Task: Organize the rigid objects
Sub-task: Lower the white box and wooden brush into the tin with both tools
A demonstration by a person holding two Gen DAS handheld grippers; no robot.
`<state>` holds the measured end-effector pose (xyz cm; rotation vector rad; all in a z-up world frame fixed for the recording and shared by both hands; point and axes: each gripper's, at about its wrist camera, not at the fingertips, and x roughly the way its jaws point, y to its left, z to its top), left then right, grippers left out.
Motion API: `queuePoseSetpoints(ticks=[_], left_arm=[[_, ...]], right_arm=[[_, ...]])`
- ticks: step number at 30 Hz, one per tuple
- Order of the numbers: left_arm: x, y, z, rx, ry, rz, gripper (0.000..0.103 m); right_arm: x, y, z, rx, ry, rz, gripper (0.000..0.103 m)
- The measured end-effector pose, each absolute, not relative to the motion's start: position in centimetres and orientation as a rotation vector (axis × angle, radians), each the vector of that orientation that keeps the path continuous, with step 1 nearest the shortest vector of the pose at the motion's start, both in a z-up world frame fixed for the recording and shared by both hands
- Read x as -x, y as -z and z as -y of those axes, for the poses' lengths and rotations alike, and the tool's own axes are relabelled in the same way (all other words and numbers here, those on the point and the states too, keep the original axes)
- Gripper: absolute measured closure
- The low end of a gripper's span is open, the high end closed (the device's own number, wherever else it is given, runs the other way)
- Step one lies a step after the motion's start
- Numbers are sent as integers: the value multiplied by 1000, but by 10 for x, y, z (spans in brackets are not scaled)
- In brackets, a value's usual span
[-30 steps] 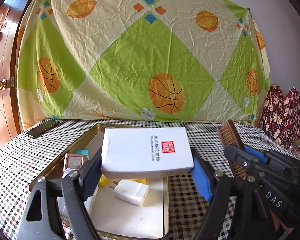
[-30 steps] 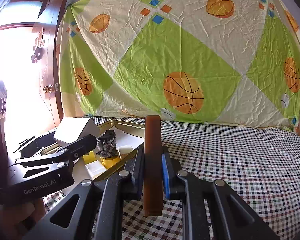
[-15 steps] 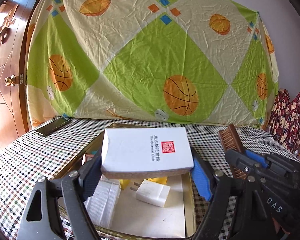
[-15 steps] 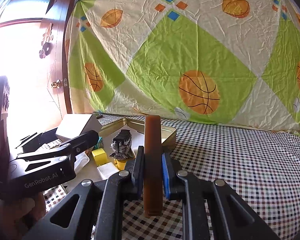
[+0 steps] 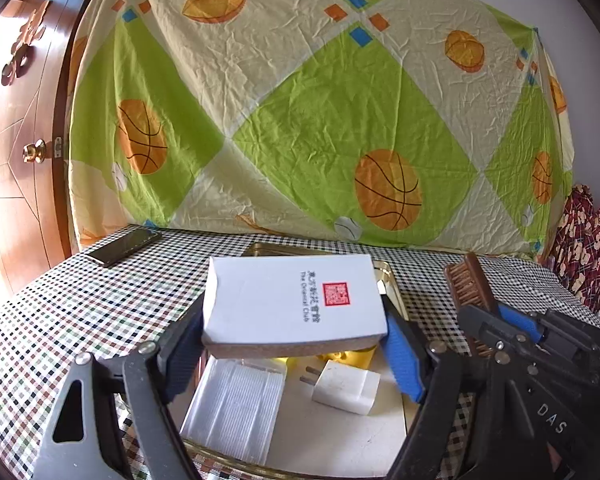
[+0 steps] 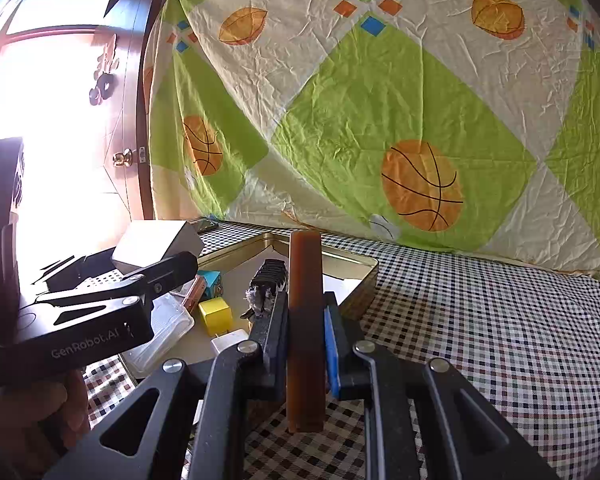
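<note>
Two loaded tongs crowd one gold tin tray point(image 5: 392, 280), and that is where trouble would come from. Low in the centre of the left wrist view, the left tongs point(image 5: 292, 336) are clamped wide across a white box point(image 5: 288, 300) that hangs flat over the tray; the pads hold only its short ends, so a small twist could let it slide and drop onto the white charger plug point(image 5: 346, 386) or the ribbed clear plastic case point(image 5: 236, 408) lying below. At the bottom centre of the right wrist view, the right tongs point(image 6: 306, 336) are pinched tight on the back of a brown brush point(image 6: 306, 320) standing on end; in the left wrist view its bristles point(image 5: 466, 286) show at the right edge, just beside the tray's rim. Judging by how close the two tools sit, a careless move could knock them together, or let the brush catch the rim and lever out of the narrow grip. By count: one white box, one brush, one tray, one plug, one clear case, one yellow cube point(image 6: 216, 314), one small teal box point(image 6: 211, 280), one dark ridged item point(image 6: 270, 280) whose kind cannot be told, and one phone point(image 5: 122, 246) on the checked table point(image 5: 60, 312) at middle left. Some of the tray is hidden under the box, so more may lie there.
</note>
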<state>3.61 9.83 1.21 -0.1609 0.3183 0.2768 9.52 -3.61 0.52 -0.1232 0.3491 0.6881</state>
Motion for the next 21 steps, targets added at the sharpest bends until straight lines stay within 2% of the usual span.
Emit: queuePoseSetpoints(ticks=[21], left_arm=[[-36,-15,-129,162,-337,-328,23]], right_arm=[[-98,-3,4,179,-733,-366,86]])
